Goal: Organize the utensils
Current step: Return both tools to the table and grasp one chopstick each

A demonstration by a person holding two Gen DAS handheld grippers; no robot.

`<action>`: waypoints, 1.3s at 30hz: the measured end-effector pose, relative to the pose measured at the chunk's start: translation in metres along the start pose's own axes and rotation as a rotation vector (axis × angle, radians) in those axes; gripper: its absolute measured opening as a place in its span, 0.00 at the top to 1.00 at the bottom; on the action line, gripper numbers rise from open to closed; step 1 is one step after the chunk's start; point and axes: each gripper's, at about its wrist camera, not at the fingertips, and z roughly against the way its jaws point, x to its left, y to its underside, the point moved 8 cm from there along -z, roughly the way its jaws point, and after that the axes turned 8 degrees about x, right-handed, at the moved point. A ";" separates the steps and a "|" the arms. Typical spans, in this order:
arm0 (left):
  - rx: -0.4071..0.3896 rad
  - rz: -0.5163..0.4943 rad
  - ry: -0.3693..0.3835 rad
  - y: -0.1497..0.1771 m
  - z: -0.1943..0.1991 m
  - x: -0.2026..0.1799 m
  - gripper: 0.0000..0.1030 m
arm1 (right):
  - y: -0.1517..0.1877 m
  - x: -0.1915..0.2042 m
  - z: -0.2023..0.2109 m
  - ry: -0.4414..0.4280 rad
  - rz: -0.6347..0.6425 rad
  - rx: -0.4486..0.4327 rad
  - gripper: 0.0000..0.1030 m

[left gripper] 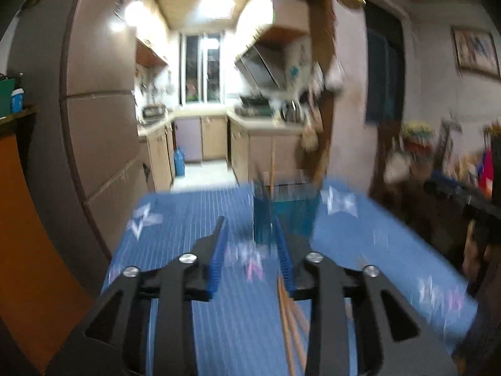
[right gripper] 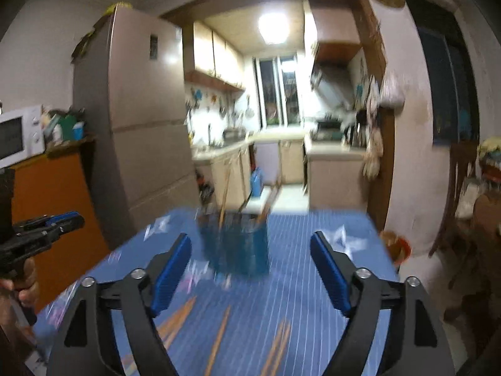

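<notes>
A blue translucent utensil holder (right gripper: 238,247) stands on the blue striped tablecloth (right gripper: 300,288) with several wooden chopsticks upright in it; it also shows in the left wrist view (left gripper: 283,210). My right gripper (right gripper: 250,244) is open and empty, above the table just short of the holder. Several wooden chopsticks (right gripper: 219,335) lie loose on the cloth under it. My left gripper (left gripper: 250,228) is open and empty, pointed at the holder, with loose chopsticks (left gripper: 289,319) below its right finger. Both views are blurred.
The other gripper shows at the left edge (right gripper: 40,232) and at the right edge (left gripper: 469,200). A fridge (right gripper: 141,125) and an orange cabinet (right gripper: 53,206) stand left of the table. A kitchen lies beyond. A wooden chair (right gripper: 460,194) stands at the right.
</notes>
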 end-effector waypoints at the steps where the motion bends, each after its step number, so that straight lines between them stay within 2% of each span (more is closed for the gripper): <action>1: 0.031 -0.015 0.006 0.015 -0.001 -0.003 0.69 | 0.021 -0.001 0.006 -0.020 -0.019 0.024 0.20; 5: 0.145 -0.061 0.044 0.089 -0.003 -0.018 0.69 | 0.084 -0.006 0.018 -0.045 -0.096 0.118 0.18; 9: 0.234 -0.014 0.091 0.137 -0.014 -0.024 0.68 | 0.143 0.017 0.031 -0.054 -0.089 0.172 0.18; 11: 0.280 0.035 0.138 0.157 -0.018 -0.025 0.61 | 0.165 0.031 0.035 -0.065 -0.089 0.197 0.19; 13: 0.301 0.059 0.164 0.171 -0.019 -0.029 0.57 | 0.185 0.047 0.034 -0.060 -0.067 0.225 0.30; 15: 0.324 0.043 0.147 0.182 -0.020 -0.035 0.56 | 0.199 0.061 0.029 -0.058 -0.025 0.262 0.50; 17: 0.347 0.020 0.146 0.191 -0.026 -0.040 0.56 | 0.211 0.071 0.021 -0.044 0.020 0.297 0.63; 18: 0.360 0.012 0.152 0.197 -0.028 -0.040 0.56 | 0.217 0.075 0.016 -0.030 0.036 0.318 0.66; 23: 0.391 -0.012 0.128 0.204 -0.042 -0.037 0.56 | 0.226 0.076 0.000 0.003 0.014 0.372 0.68; 24: 0.396 -0.005 0.131 0.204 -0.045 -0.036 0.56 | 0.227 0.076 -0.003 0.004 0.008 0.384 0.73; 26: 0.394 -0.017 0.120 0.202 -0.049 -0.036 0.56 | 0.228 0.074 -0.010 0.012 -0.002 0.401 0.76; 29: 0.398 -0.058 0.074 0.197 -0.057 -0.039 0.57 | 0.227 0.072 -0.018 0.016 -0.013 0.416 0.76; 30: 0.393 -0.068 0.066 0.194 -0.058 -0.041 0.60 | 0.227 0.073 -0.020 0.014 -0.014 0.422 0.76; 33: 0.381 -0.057 0.061 0.191 -0.060 -0.042 0.64 | 0.224 0.073 -0.027 0.015 -0.021 0.431 0.76; 39: 0.369 -0.034 0.052 0.192 -0.058 -0.044 0.65 | 0.222 0.078 -0.034 0.030 0.011 0.447 0.76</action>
